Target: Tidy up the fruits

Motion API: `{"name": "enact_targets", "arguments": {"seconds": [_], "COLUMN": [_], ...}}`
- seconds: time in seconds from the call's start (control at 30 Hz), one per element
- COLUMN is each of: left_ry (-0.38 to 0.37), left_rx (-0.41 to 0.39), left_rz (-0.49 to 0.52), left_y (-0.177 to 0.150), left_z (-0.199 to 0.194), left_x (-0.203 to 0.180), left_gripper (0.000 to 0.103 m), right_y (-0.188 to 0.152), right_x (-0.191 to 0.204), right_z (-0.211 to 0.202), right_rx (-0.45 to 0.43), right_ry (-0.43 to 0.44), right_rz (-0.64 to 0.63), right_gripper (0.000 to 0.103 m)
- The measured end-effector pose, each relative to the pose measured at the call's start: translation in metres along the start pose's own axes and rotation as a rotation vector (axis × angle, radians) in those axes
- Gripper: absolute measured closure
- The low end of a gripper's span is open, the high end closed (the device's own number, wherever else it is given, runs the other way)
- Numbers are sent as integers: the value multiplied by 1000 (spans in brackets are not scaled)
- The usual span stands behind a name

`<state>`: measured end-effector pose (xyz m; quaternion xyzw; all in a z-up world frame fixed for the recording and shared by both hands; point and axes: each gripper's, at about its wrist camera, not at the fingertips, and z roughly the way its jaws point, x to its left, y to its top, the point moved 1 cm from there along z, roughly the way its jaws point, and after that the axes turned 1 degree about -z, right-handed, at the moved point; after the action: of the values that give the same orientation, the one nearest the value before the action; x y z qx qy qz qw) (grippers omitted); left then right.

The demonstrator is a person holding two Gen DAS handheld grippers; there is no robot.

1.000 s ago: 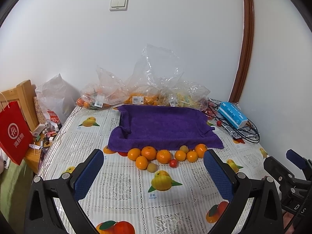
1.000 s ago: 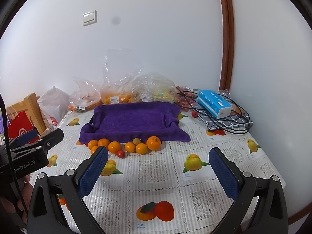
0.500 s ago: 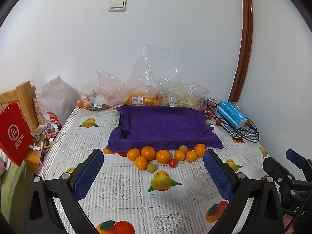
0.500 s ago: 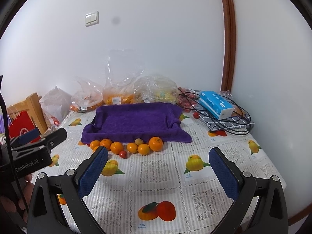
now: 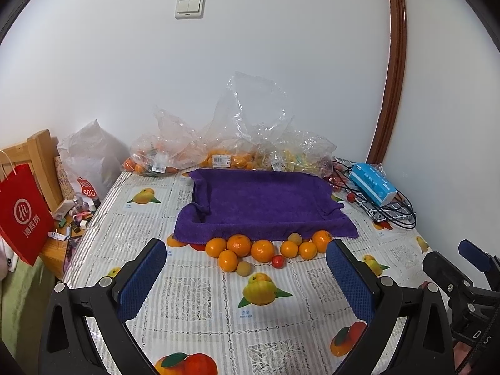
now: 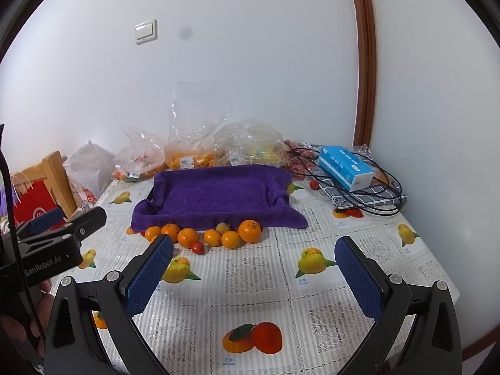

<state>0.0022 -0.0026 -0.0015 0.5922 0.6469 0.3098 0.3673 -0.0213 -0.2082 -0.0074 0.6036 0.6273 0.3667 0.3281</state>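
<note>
On the table (image 5: 193, 284), along the near edge of the purple towel (image 5: 262, 200), we see a cluster of oranges (image 5: 239, 245), two small yellowish fruits and a red one (image 5: 277, 261). Our left gripper (image 5: 247, 281) and right gripper (image 6: 254, 276) both hover above the tablecloth with jaws wide apart, holding nothing. Behind the towel lie bags (image 5: 218, 147) of fruit.

Bare tablecloth (image 5: 200, 300) leads to fruit row (image 5: 265, 248).

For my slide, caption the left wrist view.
Open left gripper faces loose oranges before a purple towel-lined tray.
</note>
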Motion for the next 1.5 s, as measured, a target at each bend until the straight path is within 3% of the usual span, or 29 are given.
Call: {"name": "enact_targets", "arguments": {"seconds": [1.5], "left_ry": [1], "left_rx": [22], "left_rz": [-2], "left_y": [-3], "left_z": [6], "left_x": [2], "left_gripper": [0], "right_y": [-3], "right_x": [4], "right_z": [16], "right_rx": [37], "right_ry": [19], "right_rz": [10], "right_gripper": [0]}}
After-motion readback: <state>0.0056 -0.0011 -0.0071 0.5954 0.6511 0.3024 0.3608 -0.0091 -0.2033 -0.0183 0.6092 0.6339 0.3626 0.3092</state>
